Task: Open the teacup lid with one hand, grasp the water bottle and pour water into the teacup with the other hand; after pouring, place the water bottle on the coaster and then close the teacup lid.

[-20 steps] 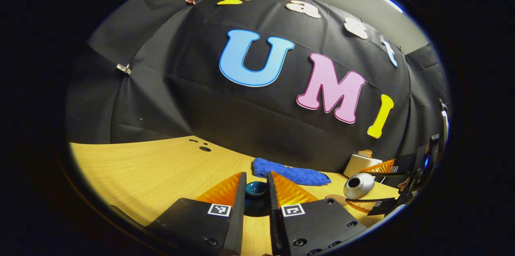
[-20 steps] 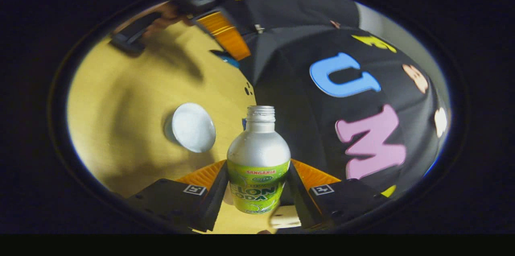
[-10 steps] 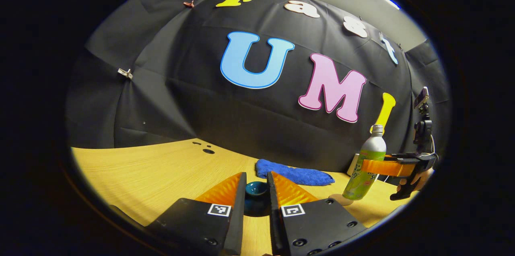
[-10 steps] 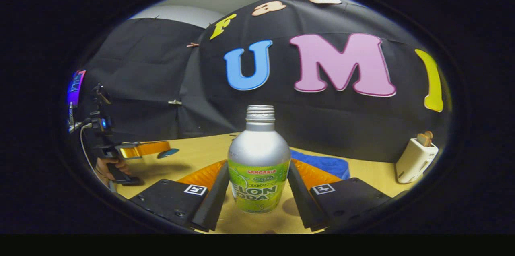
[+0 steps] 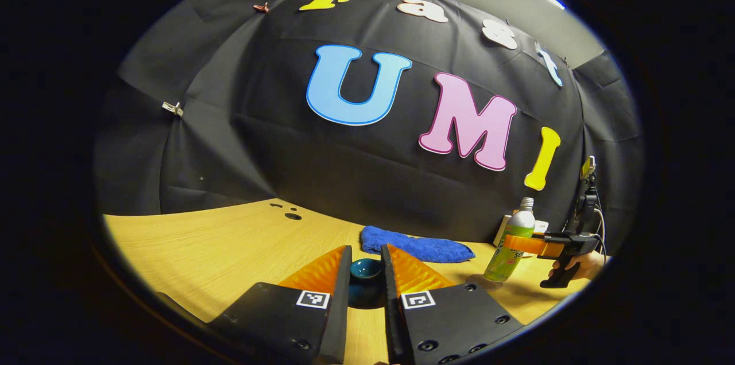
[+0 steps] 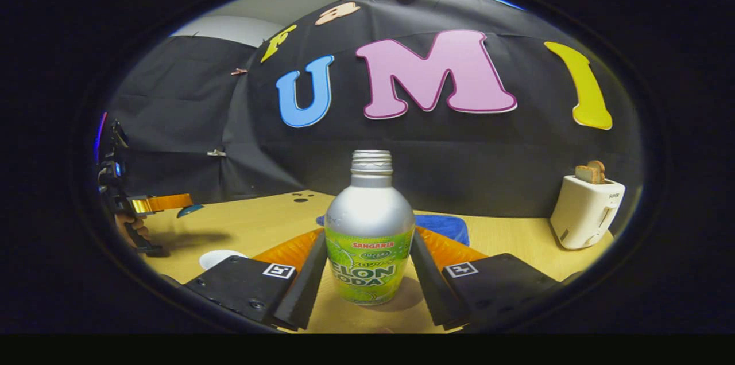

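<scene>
My left gripper (image 5: 366, 255) is shut on the dark teal teacup lid (image 5: 366, 269) and holds it above the table. In the right gripper view that lid (image 6: 189, 210) hangs at the far left. My right gripper (image 6: 367, 237) is shut on the silver and green water bottle (image 6: 369, 204), which stands upright. In the left gripper view the bottle (image 5: 510, 245) sits over the round coaster (image 5: 480, 282) at the right; whether it touches it I cannot tell. The white teacup (image 6: 220, 259) stands open at the lower left, partly behind my right gripper.
A blue cloth (image 5: 416, 248) lies at the back of the wooden table (image 5: 229, 244). A white toaster (image 6: 585, 211) with toast in it stands at the back right. A hand (image 5: 585, 264) holds the right gripper's handle.
The bottle swung from tilted over the teacup to upright, then moved right and down over the coaster. My left gripper stayed almost still with the lid.
</scene>
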Demonstrator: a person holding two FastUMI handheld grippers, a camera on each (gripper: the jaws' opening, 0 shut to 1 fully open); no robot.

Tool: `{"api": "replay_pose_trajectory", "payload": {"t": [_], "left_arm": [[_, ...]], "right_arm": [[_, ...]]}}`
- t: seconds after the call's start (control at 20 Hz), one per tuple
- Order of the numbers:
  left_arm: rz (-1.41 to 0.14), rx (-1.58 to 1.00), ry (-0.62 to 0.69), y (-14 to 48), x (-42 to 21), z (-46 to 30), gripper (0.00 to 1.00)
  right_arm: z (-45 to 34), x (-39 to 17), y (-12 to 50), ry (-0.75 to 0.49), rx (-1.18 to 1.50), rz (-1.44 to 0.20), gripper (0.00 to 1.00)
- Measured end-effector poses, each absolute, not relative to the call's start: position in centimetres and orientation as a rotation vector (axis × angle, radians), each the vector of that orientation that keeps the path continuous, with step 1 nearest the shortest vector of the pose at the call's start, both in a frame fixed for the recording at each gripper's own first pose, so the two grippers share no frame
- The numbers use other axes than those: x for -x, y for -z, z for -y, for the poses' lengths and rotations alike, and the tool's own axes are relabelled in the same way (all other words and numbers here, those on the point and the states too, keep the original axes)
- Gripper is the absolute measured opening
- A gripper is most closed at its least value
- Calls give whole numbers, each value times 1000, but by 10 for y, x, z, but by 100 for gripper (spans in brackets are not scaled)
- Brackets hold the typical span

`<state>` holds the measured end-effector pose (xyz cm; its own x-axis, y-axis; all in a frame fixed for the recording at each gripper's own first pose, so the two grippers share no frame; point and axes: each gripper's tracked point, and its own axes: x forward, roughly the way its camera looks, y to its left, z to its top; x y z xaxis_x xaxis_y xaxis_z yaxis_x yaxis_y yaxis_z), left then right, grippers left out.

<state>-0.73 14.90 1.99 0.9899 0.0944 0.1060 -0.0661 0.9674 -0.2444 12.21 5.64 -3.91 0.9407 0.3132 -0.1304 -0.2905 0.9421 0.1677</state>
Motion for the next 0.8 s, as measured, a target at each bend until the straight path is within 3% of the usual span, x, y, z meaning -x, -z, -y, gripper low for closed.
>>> {"api": "replay_pose_trajectory", "payload": {"t": [0.05,0.75,0.8], "left_arm": [[118,245,-82,-20,7,-150,31],[96,256,-88,-11,4,-153,31],[95,255,-86,-10,4,-152,31]], "right_arm": [[-57,-123,42,-307,-146,-157,79],[-45,-134,70,-259,-146,-210,76],[-44,-133,71,-260,-149,-217,80]]}}
